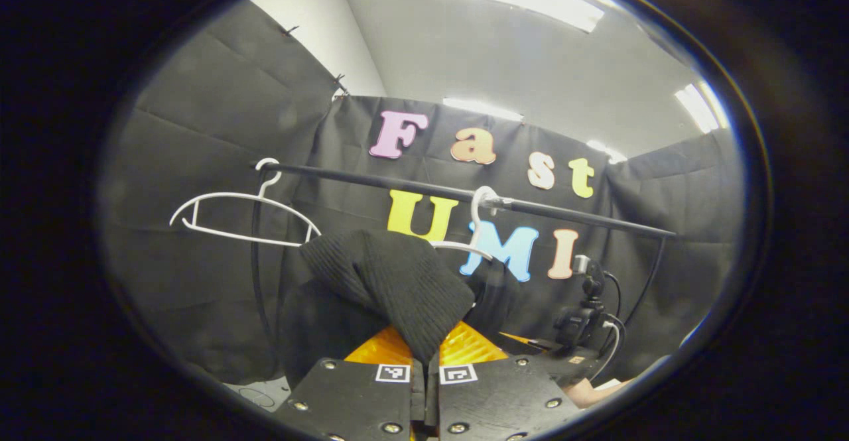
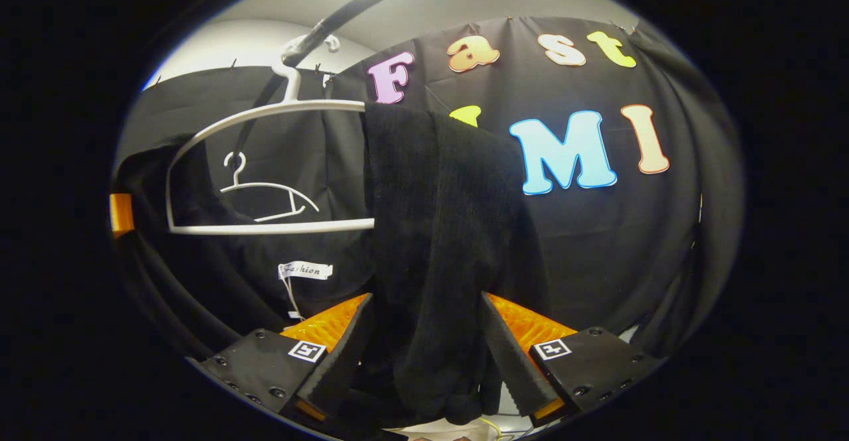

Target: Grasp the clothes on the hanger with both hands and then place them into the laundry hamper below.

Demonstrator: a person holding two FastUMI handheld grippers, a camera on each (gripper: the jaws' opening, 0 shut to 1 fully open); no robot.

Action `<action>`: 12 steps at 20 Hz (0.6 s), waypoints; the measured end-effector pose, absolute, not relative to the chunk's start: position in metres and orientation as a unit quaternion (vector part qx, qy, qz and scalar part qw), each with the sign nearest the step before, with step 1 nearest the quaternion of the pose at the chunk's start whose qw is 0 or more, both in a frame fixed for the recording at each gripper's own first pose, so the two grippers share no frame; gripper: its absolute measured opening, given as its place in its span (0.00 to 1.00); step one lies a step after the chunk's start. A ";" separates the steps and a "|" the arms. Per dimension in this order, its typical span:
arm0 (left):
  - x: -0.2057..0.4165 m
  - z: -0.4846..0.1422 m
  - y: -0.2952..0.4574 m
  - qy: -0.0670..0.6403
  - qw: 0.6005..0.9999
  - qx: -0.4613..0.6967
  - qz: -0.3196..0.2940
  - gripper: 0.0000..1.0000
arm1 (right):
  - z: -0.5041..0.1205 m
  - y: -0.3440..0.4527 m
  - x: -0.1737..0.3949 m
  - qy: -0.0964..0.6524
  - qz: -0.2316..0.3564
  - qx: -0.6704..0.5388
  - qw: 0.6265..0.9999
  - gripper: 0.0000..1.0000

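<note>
Counted 2 hangers on 1 rail, 1 black knit garment draped over the nearer hanger (tag dangling). Left gripper pinched tight on garment fold; right gripper spread wide around hanging cloth.

Rail and hangers overhead
</note>
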State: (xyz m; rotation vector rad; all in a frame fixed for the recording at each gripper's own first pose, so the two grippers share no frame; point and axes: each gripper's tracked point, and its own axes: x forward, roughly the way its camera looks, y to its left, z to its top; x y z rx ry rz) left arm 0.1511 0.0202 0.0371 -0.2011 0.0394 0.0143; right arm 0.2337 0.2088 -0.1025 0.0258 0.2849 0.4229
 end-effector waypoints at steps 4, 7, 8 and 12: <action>0.154 0.028 0.021 0.023 0.994 -0.102 0.016 0.01 | -0.105 0.221 0.250 0.138 0.219 0.007 0.966 0.92; 0.152 0.025 0.020 0.016 0.994 -0.104 0.017 0.01 | -0.099 0.231 0.256 0.121 0.239 -0.007 0.963 0.89; 0.151 0.027 0.018 0.009 0.994 -0.105 0.013 0.01 | -0.097 0.234 0.257 0.117 0.248 -0.008 0.962 0.81; 0.147 0.032 0.017 -0.019 0.995 -0.103 -0.001 0.02 | -0.101 0.236 0.264 0.115 0.268 0.004 0.957 0.27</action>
